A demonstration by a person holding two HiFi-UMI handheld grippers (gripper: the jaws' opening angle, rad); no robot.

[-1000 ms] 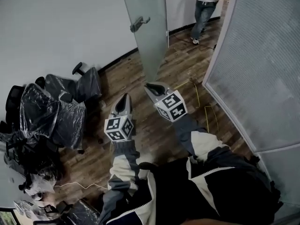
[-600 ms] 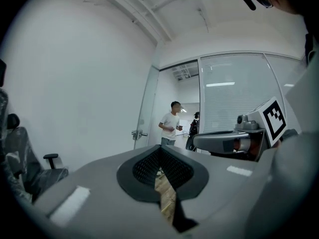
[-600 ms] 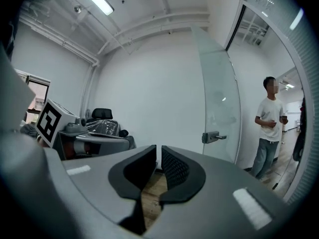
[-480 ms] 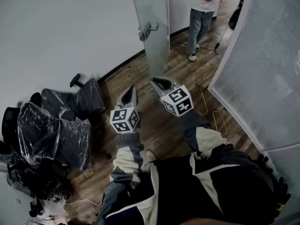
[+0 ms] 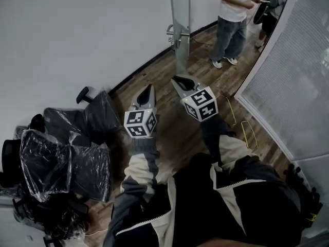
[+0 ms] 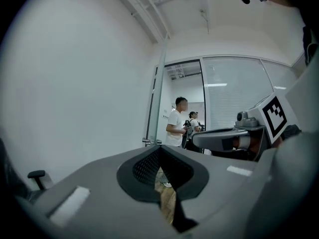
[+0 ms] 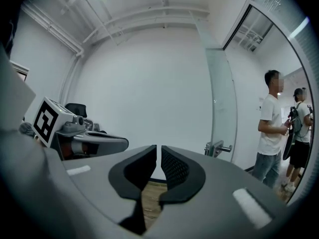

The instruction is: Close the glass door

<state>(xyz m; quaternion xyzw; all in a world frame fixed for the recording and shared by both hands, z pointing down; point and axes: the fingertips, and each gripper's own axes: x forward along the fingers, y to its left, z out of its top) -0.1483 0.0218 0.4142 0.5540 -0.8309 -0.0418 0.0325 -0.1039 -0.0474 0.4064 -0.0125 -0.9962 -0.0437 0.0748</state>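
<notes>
Head view, door: the tall frosted glass door (image 5: 180, 9) stands upright at the top of the frame, ahead of both grippers and well apart from them.
Door axis: its long axis is vertical. Its thin edge faces the camera, and the leaf stands out from the plain white wall (image 5: 77, 35), open.
Handle: a metal lever handle (image 5: 175, 33) juts sideways from the leaf. In the right gripper view the lever (image 7: 218, 148) points toward the standing person.
Left gripper: the left gripper (image 5: 149, 88) is held level and aimed toward the door, its black pads pressed together with nothing between them.
Right gripper: the right gripper (image 5: 180, 78) sits just beside the left one and nearer the door's foot. It is closed to a thin slit and empty.
Doorway: a person in a white T-shirt and blue jeans (image 5: 234, 14) stands in the opening just right of the door. A second person in dark shorts (image 7: 300, 128) is behind.
Right side: a ribbed translucent partition panel (image 5: 293, 86).
Floor: dark wood planks (image 5: 169, 133), with a yellow cable (image 5: 241, 127) looped at the foot of the partition.
Wrapped: black office chairs inside clear plastic wrap (image 5: 67, 153) stand at the left by the wall, apart from the door.
</notes>
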